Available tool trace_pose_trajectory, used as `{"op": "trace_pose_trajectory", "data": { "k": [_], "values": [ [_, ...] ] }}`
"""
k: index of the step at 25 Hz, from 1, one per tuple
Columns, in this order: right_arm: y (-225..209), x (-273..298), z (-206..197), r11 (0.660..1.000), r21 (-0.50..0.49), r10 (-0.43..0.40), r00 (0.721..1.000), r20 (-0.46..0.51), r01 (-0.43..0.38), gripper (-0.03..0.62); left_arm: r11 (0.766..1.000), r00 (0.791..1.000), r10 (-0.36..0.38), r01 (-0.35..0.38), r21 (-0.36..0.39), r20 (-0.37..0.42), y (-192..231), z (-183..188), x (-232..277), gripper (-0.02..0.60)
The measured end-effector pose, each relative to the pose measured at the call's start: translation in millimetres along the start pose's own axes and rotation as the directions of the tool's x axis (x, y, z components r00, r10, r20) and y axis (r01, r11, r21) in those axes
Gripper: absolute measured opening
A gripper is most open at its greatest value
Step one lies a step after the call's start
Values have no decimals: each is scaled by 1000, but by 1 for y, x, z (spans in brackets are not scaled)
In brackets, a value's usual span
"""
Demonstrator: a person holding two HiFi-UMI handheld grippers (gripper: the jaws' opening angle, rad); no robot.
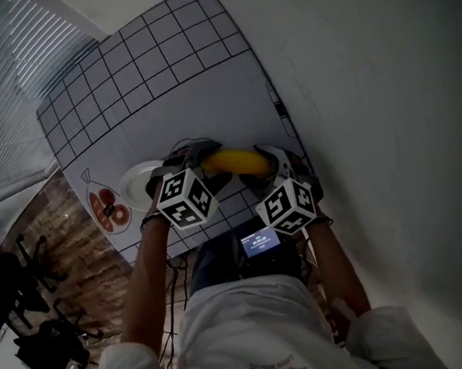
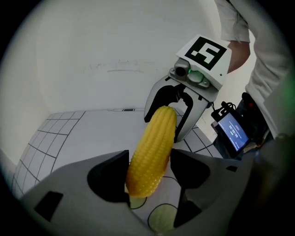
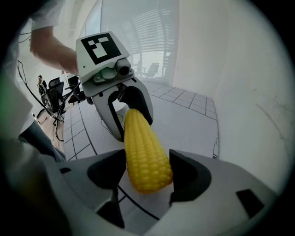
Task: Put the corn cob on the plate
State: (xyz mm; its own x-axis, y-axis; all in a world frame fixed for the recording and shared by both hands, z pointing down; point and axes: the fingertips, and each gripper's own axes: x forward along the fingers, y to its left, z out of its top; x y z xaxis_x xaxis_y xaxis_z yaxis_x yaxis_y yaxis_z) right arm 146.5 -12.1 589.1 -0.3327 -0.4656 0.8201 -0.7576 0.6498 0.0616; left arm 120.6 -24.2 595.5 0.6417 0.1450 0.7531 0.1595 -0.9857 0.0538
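Gridded white tabletop [image 1: 165, 73] below. Clamped yellow plastic corn cob [image 1: 235, 161] endwise with left gripper [image 2: 147, 171] and right gripper [image 3: 147, 168]; needed level carry left onto round white plate [image 1: 135, 185].

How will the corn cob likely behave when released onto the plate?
Probably stiff: the corn cob spans straight between the left gripper and right gripper without sagging. Its round, tapered shape suggests it may roll on the plate. The bumpy kernels likely give decent grip.
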Motion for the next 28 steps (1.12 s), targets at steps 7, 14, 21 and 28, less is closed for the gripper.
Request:
{"op": "trace_pose_trajectory", "data": {
  "k": [7, 14, 21, 28],
  "values": [
    [-5, -28, 21, 1000, 15, -11, 999, 48, 11, 302, 997, 999, 46, -47, 55, 16, 1, 28, -29, 290],
    [-7, -52, 39, 998, -33, -55, 996, 69, 58, 302, 995, 997, 75, -77, 61, 35, 1, 45, -50, 290],
    [-9, -76, 55, 994, -57, -84, 992, 95, 89, 302, 991, 993, 103, -107, 81, 53, -1, 64, -72, 290],
    [-12, -89, 72, 992, -86, -79, 989, 126, 90, 302, 986, 988, 141, -146, 81, 70, 3, 75, -90, 290]
  ]
}}
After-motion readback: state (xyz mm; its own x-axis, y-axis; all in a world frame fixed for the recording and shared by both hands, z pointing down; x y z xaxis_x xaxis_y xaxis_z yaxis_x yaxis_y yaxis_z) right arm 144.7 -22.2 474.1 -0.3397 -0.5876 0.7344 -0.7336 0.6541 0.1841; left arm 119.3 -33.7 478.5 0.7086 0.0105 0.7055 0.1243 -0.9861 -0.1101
